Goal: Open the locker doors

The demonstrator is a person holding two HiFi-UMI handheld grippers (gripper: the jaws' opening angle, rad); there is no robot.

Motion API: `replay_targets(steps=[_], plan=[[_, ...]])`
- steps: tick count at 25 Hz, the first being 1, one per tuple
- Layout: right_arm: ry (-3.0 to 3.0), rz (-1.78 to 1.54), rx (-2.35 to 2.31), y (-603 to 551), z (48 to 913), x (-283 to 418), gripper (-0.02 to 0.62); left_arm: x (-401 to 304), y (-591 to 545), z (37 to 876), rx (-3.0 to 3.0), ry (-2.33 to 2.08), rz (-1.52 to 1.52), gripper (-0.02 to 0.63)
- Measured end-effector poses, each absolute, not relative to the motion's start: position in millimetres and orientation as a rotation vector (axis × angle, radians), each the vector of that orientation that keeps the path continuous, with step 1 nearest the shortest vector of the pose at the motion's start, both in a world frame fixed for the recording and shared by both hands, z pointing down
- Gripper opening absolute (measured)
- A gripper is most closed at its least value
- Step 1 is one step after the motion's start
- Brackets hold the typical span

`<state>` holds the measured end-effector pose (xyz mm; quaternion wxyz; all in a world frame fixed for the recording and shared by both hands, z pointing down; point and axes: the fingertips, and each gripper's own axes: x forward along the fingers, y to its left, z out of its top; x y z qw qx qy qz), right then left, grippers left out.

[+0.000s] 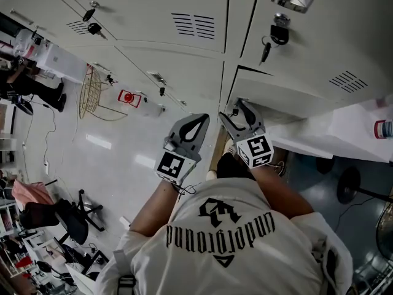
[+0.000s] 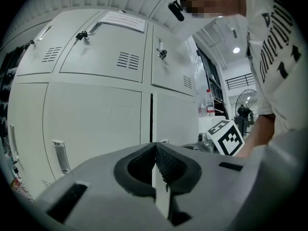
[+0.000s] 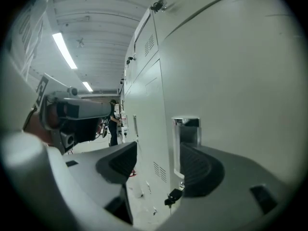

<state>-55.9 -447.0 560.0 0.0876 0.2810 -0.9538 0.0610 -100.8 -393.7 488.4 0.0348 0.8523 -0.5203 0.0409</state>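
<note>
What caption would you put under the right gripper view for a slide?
Open right hand-held gripper at the chrome handle of a locker door, a key hanging below.

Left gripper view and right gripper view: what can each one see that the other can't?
Only the left gripper view shows the left gripper with its tongs shut on nothing, and a paper notice on an upper locker door. Only the right gripper view shows the right gripper with its tongs apart at the edge of a door, a chrome handle and a dangling key. Both show grey lockers.
</note>
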Motion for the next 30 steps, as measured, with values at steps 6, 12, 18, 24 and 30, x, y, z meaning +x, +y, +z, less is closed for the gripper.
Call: replay_targets(steps=[6,12,18,24,30], plan=[[-2.812,0.159,0.875,-413.4,562.0,-45.1,0.268,-94.7,-365.5,484.7,2.674,-1.575,0.137,0.008],[-2.786,0.152,0.957,-373.4,562.4,-23.4,0.251,-89.0,-329.4,485.6,2.742,-1.536,0.150,0.008],[-2.724,0.158,1.108,-340.3,563.6,11.1,0.196,-75.8,-296.7,484.2,2.780,-1.466,0.117,0.008],[-2.693,0.170,1.180,-317.9,564.5,49.8,0.123,-46.5,-280.5,485.3,2.800,-1.355,0.080,0.008],[-2.676,0.158,1.169,-295.4,563.4,84.1,0.123,-12.6,-279.1,490.4,2.863,-1.259,0.091,0.008]])
